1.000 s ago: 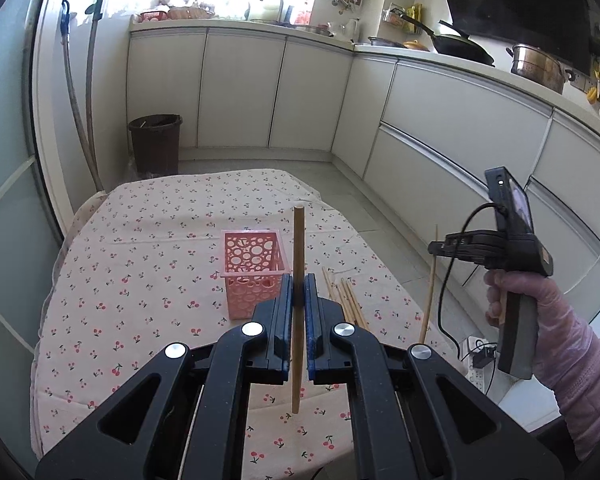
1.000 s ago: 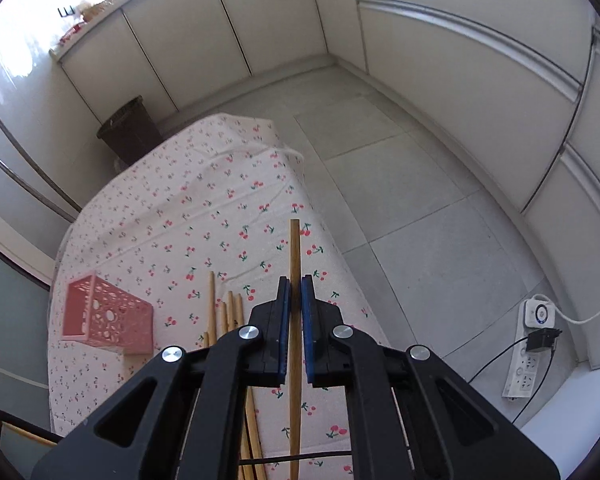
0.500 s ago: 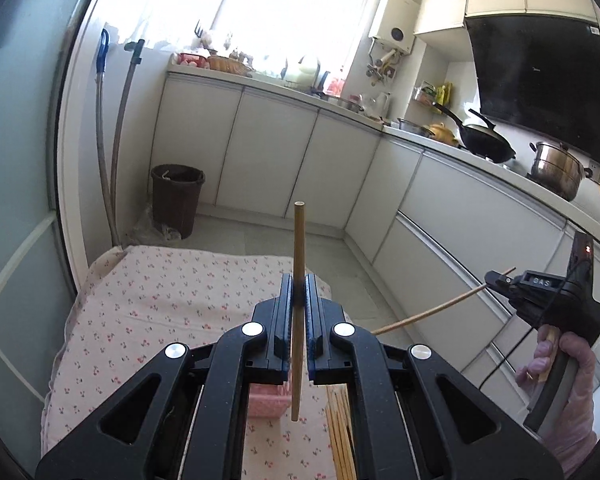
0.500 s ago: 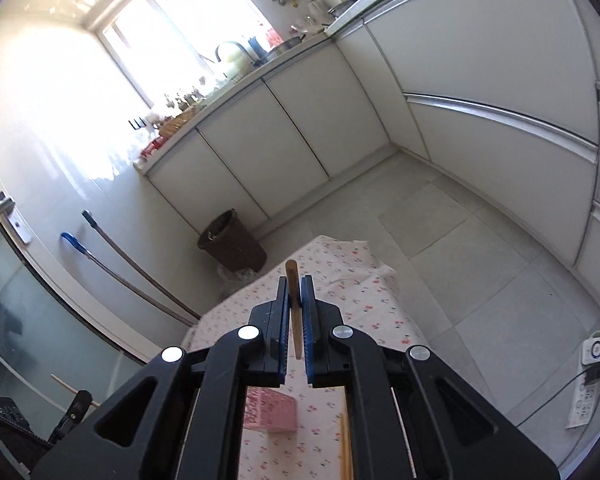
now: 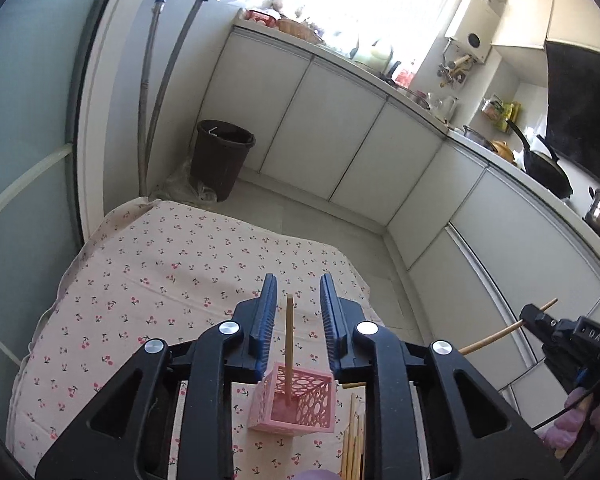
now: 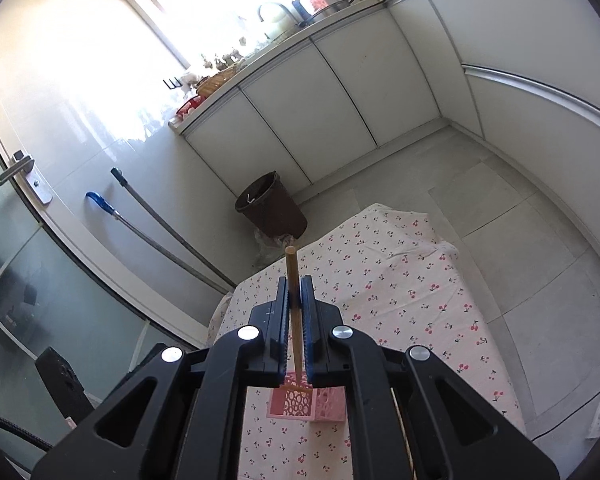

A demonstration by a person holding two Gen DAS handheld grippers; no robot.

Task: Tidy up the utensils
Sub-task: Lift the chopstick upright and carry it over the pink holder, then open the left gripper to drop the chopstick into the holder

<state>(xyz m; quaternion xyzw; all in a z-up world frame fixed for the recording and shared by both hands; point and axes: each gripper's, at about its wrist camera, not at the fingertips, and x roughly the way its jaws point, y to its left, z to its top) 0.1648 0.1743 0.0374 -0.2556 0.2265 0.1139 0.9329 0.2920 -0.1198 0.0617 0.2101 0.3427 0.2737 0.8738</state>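
Observation:
A pink perforated basket [image 5: 294, 404] stands on the cherry-print tablecloth [image 5: 172, 264]. One wooden chopstick [image 5: 289, 344] stands upright in it. My left gripper [image 5: 298, 316] is open above the basket, jaws apart on either side of that chopstick without touching it. My right gripper [image 6: 295, 308] is shut on another chopstick [image 6: 294, 300], held above the basket [image 6: 300, 404]; it also shows at the right of the left wrist view [image 5: 500, 334]. Several more chopsticks [image 5: 352, 436] lie on the cloth right of the basket.
A dark bin [image 5: 220, 158] stands on the floor beyond the table's far edge. White kitchen cabinets [image 5: 340, 136] run along the back and right. Two mop handles [image 5: 156, 80] lean by the glass door at left.
My left gripper has opened and let its chopstick drop upright into the basket. My right gripper, still holding its chopstick, has moved over the basket.

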